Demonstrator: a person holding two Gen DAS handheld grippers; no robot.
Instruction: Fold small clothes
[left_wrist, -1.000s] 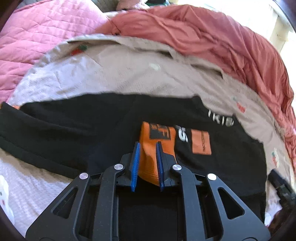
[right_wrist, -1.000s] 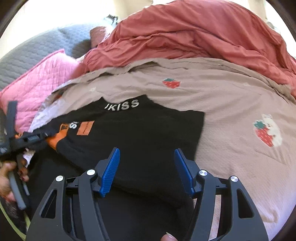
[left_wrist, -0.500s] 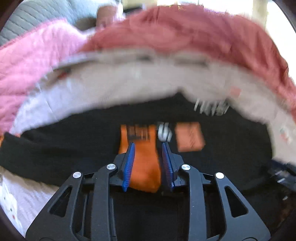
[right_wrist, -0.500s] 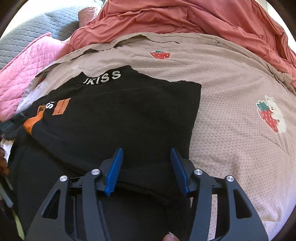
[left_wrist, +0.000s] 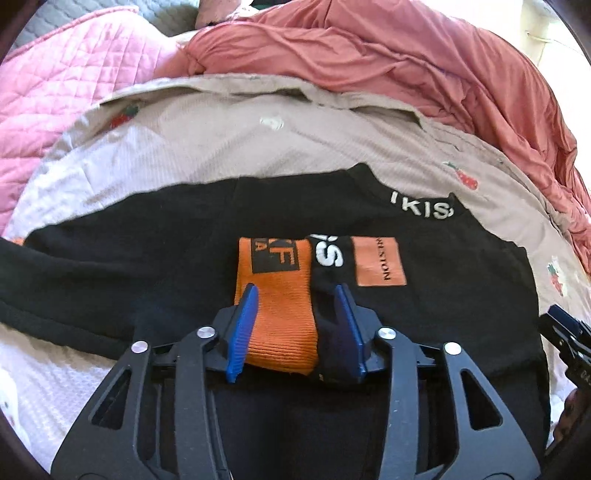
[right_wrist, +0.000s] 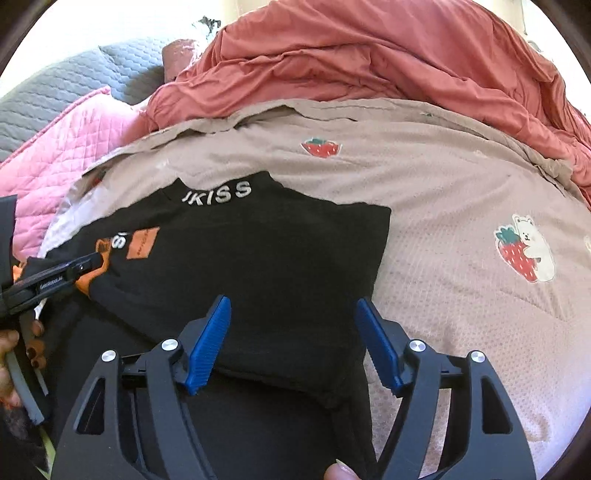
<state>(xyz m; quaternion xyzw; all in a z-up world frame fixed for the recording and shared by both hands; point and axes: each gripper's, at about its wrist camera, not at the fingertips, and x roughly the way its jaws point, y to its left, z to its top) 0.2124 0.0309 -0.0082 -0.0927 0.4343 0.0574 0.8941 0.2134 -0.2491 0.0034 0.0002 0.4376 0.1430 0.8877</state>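
My left gripper (left_wrist: 295, 325) has its jaws parted, and they have just been opening: the orange cuff (left_wrist: 275, 295) of the garment lies between the blue pads with the left pad at its edge and the right pad clear of it, so nothing is pinched. My right gripper (right_wrist: 291, 339) stands wider still, its jaws also having just opened further, straddling the near folded edge of the black sweatshirt (right_wrist: 258, 251) without pressing on it. Under everything is the beige bedspread (right_wrist: 443, 192) printed with strawberries, and behind it a heap of coral-red bedding (right_wrist: 369, 51), with a pink quilted blanket (left_wrist: 74, 74) to the left. The sweatshirt lies flat on the bedspread, its right side folded in to a straight edge, its collar lettered in white (right_wrist: 218, 195) pointing away from me. The orange-cuffed sleeve is laid across the chest beside an orange patch (left_wrist: 380, 262). In the right wrist view I can see my left hand (right_wrist: 22, 354) at the picture's left edge, holding its gripper over the cuff.
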